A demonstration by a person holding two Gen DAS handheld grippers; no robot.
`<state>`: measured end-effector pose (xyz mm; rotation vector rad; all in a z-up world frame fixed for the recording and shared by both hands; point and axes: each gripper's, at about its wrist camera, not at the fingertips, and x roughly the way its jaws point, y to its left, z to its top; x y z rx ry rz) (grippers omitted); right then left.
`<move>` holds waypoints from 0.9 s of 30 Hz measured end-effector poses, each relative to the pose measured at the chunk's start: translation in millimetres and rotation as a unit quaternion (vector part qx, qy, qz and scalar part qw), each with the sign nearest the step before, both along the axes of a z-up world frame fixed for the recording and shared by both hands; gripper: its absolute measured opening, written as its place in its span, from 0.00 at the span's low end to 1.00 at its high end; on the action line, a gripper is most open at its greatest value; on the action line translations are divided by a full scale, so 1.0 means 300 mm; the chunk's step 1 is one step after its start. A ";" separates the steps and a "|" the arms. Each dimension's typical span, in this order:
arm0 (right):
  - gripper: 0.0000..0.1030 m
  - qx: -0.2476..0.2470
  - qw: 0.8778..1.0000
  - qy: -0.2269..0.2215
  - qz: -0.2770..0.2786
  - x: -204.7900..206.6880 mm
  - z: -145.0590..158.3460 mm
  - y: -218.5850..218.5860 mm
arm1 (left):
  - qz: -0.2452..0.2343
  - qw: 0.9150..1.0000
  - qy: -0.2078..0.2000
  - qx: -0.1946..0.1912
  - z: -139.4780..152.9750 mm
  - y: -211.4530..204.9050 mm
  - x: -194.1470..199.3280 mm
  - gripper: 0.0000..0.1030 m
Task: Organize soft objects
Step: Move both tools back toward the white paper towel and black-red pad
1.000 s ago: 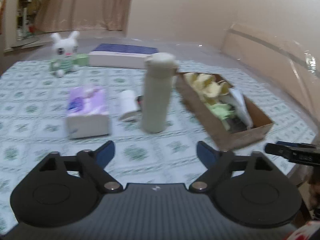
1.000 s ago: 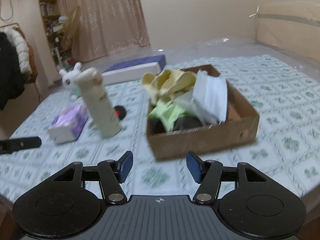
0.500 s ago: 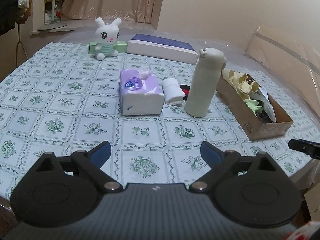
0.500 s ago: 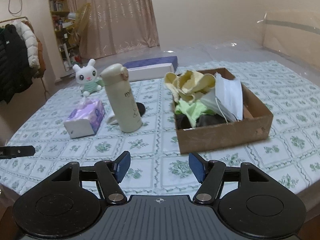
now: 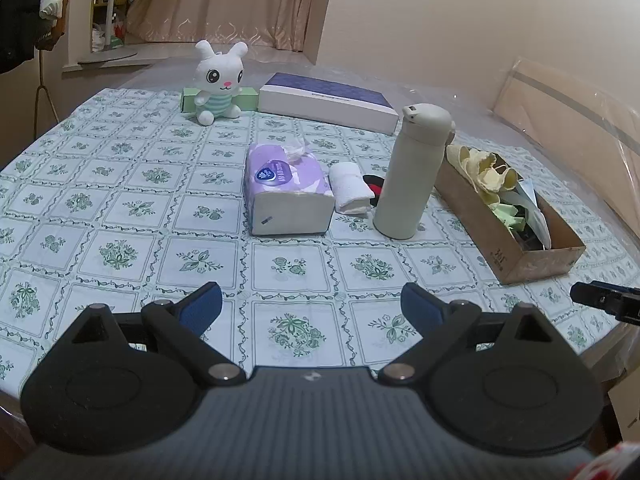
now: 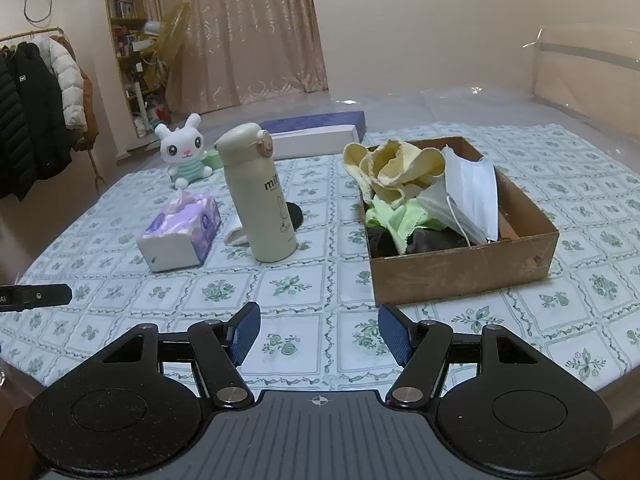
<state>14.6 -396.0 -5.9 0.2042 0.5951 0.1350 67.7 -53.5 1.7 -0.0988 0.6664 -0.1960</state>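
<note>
1. Blue-padded left hand-held gripper [image 5: 311,307] and right hand-held gripper [image 6: 319,334] have just widened; both gape, grasping nothing.
2. Views have steadied: rolled white towel [image 5: 349,194] lies ahead of the left one, cardboard box [image 6: 464,270] just ahead of the right, so picking can start.

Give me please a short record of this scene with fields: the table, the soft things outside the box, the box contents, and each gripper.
table: green-patterned cloth
soft things outside box: plush rabbit; tissue pack; rolled white cloth
other: bottle, upright beside the box
box: yellow cloth, green cloth, face mask
left gripper: open, empty
right gripper: open, empty
</note>
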 end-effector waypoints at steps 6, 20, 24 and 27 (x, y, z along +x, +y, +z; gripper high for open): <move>0.63 -0.002 1.000 0.003 0.002 0.003 -0.005 0.002 | -0.007 1.000 0.000 0.004 0.001 -0.009 0.004 0.92; 0.64 -0.082 0.992 -0.007 0.093 0.153 -0.020 -0.065 | -0.115 0.991 -0.034 0.067 0.038 0.008 0.169 0.92; 0.64 -0.148 0.976 -0.026 0.159 0.248 0.000 -0.103 | -0.170 0.979 -0.049 0.101 0.062 0.017 0.276 0.92; 0.64 -0.173 0.963 -0.034 0.201 0.336 0.030 -0.138 | -0.215 0.968 -0.062 0.114 0.091 0.024 0.366 0.92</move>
